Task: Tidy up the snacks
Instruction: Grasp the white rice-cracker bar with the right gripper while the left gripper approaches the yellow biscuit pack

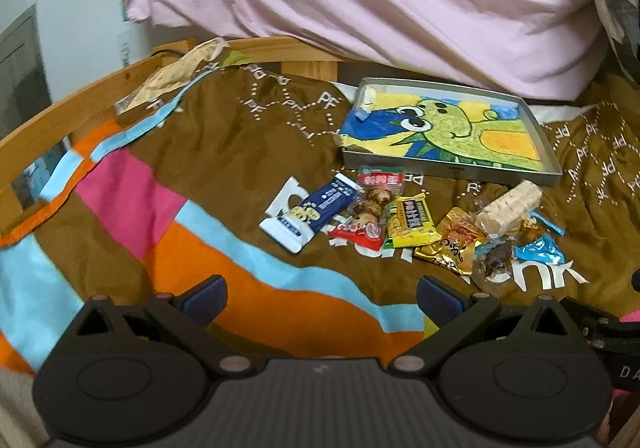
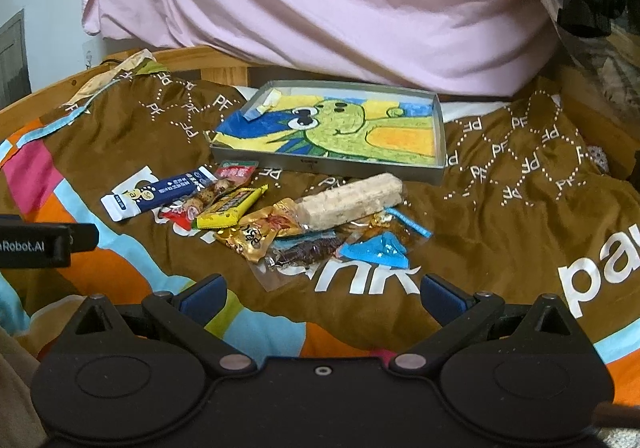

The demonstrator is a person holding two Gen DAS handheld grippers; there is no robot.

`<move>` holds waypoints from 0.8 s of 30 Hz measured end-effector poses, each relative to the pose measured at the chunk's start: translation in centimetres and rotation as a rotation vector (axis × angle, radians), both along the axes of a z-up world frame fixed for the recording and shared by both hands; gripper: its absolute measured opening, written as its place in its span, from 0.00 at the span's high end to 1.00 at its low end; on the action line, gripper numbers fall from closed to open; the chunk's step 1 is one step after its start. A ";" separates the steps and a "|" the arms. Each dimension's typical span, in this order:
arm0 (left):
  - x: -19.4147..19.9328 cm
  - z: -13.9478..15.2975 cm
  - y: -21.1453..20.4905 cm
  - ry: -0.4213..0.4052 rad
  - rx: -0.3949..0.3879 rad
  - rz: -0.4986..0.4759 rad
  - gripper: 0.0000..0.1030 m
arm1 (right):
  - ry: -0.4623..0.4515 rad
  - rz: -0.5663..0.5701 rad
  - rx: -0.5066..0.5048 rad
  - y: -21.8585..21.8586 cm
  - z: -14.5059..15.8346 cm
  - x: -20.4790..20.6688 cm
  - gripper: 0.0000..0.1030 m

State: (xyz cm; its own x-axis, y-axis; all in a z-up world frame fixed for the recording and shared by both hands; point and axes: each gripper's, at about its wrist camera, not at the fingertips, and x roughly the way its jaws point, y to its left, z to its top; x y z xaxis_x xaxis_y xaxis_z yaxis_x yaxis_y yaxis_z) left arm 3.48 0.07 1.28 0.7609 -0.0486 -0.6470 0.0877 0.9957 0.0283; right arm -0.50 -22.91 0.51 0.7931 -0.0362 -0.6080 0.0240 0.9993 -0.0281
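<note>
Snacks, then: a loose row of packets lies on the brown patterned blanket (image 2: 500, 232), just on the near side of the tray.
Left end of row: a white-and-navy packet (image 1: 298, 214), with a quail-egg pack (image 1: 372, 204) partly over its right edge.
Middle: a yellow packet (image 1: 412, 222) and a gold foil packet (image 1: 454, 244), overlapping.
Right end: a pale cereal bar (image 2: 350, 202) in clear wrap resting on the others, a dark snack in clear wrap (image 2: 304, 254) nearer, and a blue wrapper (image 2: 380, 252) beside it.
Tray: a shallow grey tray (image 2: 440, 120) with a green cartoon dinosaur picture, farther back, apart from the row.
Left hand-held gripper (image 1: 322, 298): jaws spread wide, holding nothing, hovering near the blanket's striped part.
Right hand-held gripper (image 2: 322, 298): likewise wide apart and empty, near the row's right end.
Behind: a pink sheet (image 1: 380, 0) hanging over a wooden bed frame (image 1: 80, 92).
</note>
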 end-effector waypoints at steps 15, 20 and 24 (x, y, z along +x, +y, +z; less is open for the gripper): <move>6.8 -1.6 -1.3 0.128 -0.025 -0.216 0.00 | 0.155 0.023 0.191 -2.4 -0.1 2.9 0.01; 9.3 -2.8 -1.4 0.204 -0.079 -0.228 0.00 | 0.150 0.030 0.215 -2.8 -0.2 4.2 0.01; 11.0 -3.6 -2.0 0.209 -0.076 -0.255 0.00 | 0.138 0.051 0.201 -3.4 -0.6 6.2 0.01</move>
State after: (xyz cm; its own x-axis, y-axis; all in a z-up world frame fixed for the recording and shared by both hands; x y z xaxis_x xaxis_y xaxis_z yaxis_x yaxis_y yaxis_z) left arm 14.47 -1.91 -2.32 0.5693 -0.2744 -0.7750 0.3302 0.9396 -0.0902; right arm 5.70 -26.26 -0.05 0.6996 0.1343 -0.7018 -0.0167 0.9850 0.1719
